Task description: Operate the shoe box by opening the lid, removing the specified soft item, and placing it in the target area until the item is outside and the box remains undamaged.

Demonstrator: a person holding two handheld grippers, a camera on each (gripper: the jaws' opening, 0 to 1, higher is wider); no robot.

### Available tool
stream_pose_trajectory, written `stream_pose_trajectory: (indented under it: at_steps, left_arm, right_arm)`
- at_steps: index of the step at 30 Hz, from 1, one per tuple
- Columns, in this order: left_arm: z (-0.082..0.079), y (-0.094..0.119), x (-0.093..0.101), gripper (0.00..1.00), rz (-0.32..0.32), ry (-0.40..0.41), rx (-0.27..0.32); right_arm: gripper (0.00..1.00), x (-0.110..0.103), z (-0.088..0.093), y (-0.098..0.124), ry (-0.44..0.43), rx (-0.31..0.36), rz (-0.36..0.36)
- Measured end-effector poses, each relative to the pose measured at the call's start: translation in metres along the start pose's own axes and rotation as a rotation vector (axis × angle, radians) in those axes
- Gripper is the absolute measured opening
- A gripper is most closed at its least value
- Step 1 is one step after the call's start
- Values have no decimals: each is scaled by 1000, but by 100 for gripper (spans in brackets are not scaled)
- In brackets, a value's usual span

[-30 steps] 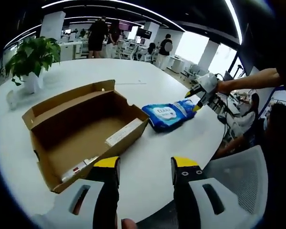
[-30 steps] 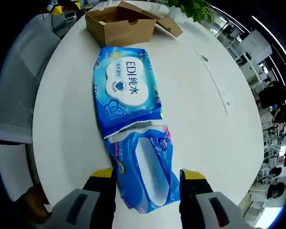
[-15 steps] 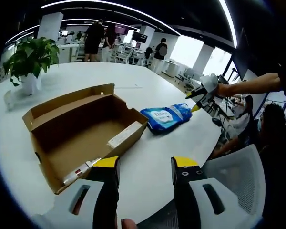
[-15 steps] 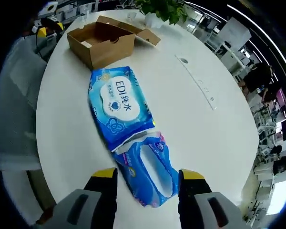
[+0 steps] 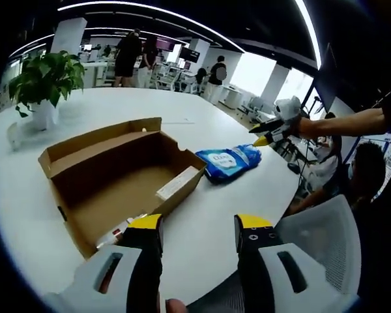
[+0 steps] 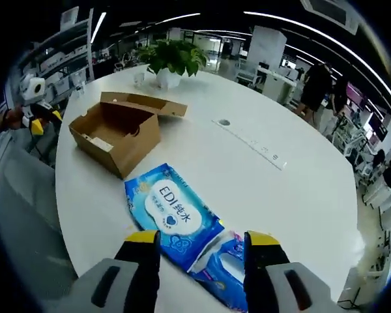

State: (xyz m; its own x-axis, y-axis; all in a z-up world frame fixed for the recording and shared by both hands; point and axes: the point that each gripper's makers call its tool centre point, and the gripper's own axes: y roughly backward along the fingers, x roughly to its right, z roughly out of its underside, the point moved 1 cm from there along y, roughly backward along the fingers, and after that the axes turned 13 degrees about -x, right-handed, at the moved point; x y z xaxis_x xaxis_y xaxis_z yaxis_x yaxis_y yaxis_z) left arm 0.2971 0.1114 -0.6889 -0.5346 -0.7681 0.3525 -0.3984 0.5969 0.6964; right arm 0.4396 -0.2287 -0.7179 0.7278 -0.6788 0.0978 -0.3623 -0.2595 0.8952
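While the blue wet-wipe pack (image 6: 174, 216) lies flat on the white desk (image 6: 260, 182), outside the box, its printed face turned up, a second blue pack (image 6: 225, 274) lies touching its near end, between the jaws of the right hand-held gripper (image 6: 202, 244). Those jaws stand spread, above the packs and pinching nothing. In the left gripper view the pack (image 5: 229, 162) rests just beside the open end of the shoe box (image 5: 120, 179). The cardboard box sits with its lid folded back flat on the desk and a white label on its near wall; a small item lies in its near corner, too small to tell. The left hand-held gripper (image 5: 199, 225) hangs over the desk edge with its jaws spread and bare. The right hand-held gripper (image 5: 268, 130) also shows here, held by an arm above the pack. A potted plant (image 5: 42, 81) stands on the desk beyond the box, and a grey chair (image 5: 326, 244) sits beside the desk edge. People stand in the office behind.
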Motion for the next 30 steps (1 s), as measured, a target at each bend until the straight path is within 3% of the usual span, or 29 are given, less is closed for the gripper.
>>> stream_pose_trajectory:
  at_steps: [13,23,30]
  left_arm:
    - [3,24,-22,49,-53,-40,2]
    - [-3,48,-37,52,-84,-11,53]
    - [-10,61,-36,55,-88,-16,95]
  right_arm:
    - [53,-68,-68,-21,61,80,-107]
    - [55,-114,-116,-36,132,115,-187]
    - [55,-139,-137,-49,210,104,-232]
